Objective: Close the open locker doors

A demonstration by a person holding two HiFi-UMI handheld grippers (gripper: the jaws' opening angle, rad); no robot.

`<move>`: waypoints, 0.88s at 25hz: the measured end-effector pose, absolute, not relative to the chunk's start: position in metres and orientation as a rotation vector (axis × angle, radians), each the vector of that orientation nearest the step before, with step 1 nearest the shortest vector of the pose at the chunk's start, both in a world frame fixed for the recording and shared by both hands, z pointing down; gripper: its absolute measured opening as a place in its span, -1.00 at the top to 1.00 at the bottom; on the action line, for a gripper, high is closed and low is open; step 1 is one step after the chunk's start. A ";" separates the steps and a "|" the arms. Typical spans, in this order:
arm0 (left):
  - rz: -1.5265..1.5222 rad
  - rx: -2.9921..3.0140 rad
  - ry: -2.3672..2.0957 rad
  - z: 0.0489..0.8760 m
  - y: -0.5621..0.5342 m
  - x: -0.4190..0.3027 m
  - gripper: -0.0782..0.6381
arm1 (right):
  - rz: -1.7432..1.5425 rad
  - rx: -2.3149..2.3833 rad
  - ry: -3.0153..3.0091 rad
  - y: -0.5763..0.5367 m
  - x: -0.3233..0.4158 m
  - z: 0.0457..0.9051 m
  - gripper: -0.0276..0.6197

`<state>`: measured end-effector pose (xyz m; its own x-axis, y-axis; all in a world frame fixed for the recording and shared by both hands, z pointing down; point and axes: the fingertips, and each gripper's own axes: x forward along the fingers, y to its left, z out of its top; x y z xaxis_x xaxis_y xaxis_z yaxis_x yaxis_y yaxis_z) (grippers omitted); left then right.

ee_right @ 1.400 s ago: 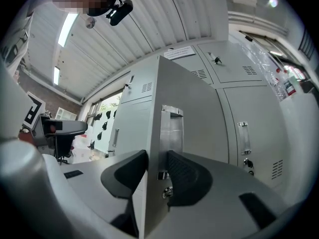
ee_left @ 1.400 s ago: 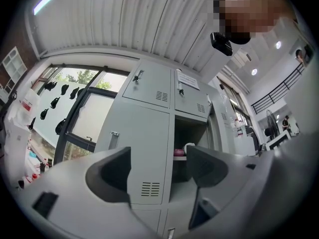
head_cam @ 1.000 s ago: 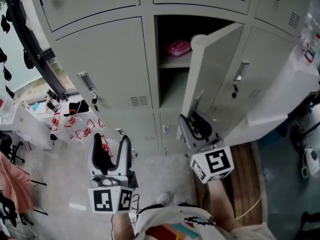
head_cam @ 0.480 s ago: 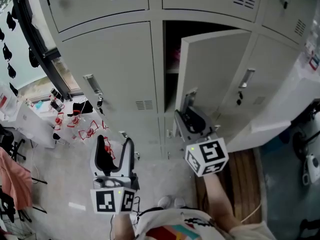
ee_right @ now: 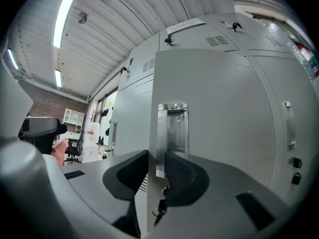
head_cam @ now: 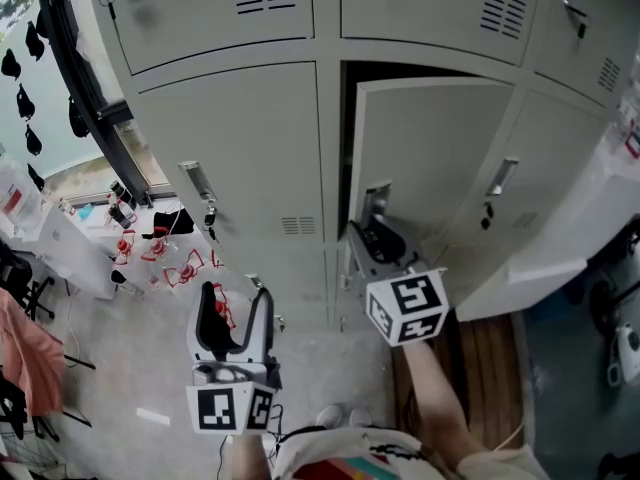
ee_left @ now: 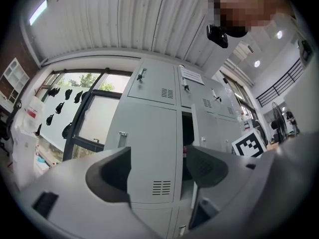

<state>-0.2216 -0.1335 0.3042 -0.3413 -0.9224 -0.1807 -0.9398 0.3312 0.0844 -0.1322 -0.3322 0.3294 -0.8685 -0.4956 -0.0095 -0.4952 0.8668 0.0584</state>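
Note:
The open locker door (head_cam: 430, 158) in the middle column stands almost shut, with only a dark slit left at its top and left edge. My right gripper (head_cam: 374, 231) holds the door's free edge just below the metal handle (head_cam: 377, 200). In the right gripper view the jaws (ee_right: 155, 171) straddle that edge under the handle (ee_right: 172, 133), one jaw on each face of the door (ee_right: 224, 123), pressed narrowly on it. My left gripper (head_cam: 232, 303) hangs lower left, away from the lockers, open and empty; in its own view the jaws (ee_left: 159, 173) frame the lockers from a distance.
Closed grey locker doors (head_cam: 230, 148) surround the open one, one with a handle (head_cam: 500, 178) to its right. A dark window frame (head_cam: 90, 98) runs at left, and red-and-black items (head_cam: 170, 263) lie on the floor. A white box (head_cam: 560, 228) juts out at right.
The door has swung from wide open to nearly shut, with my right gripper moving in with it on its edge. The pink thing on the shelf is now hidden.

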 end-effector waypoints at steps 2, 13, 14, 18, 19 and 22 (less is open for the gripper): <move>0.263 -1.735 2.488 0.305 -0.134 -0.224 -0.12 | -0.084 0.809 -3.020 -0.336 -0.136 0.330 0.60; 0.267 -1.725 2.512 0.308 -0.139 -0.235 -0.12 | -0.098 0.766 -2.999 -0.355 -0.155 0.331 0.62; 0.265 -1.728 2.514 0.309 -0.140 -0.236 -0.12 | -0.098 0.765 -2.997 -0.357 -0.156 0.331 0.62; 0.261 -1.729 2.523 0.311 -0.142 -0.240 -0.12 | -0.101 0.761 -2.996 -0.362 -0.160 0.330 0.63; 0.260 -1.729 2.523 0.311 -0.143 -0.240 -0.12 | -0.103 0.758 -2.996 -0.363 -0.161 0.330 0.63; 0.257 -1.728 2.527 0.312 -0.144 -0.243 -0.12 | -0.116 0.755 -2.988 -0.368 -0.165 0.330 0.63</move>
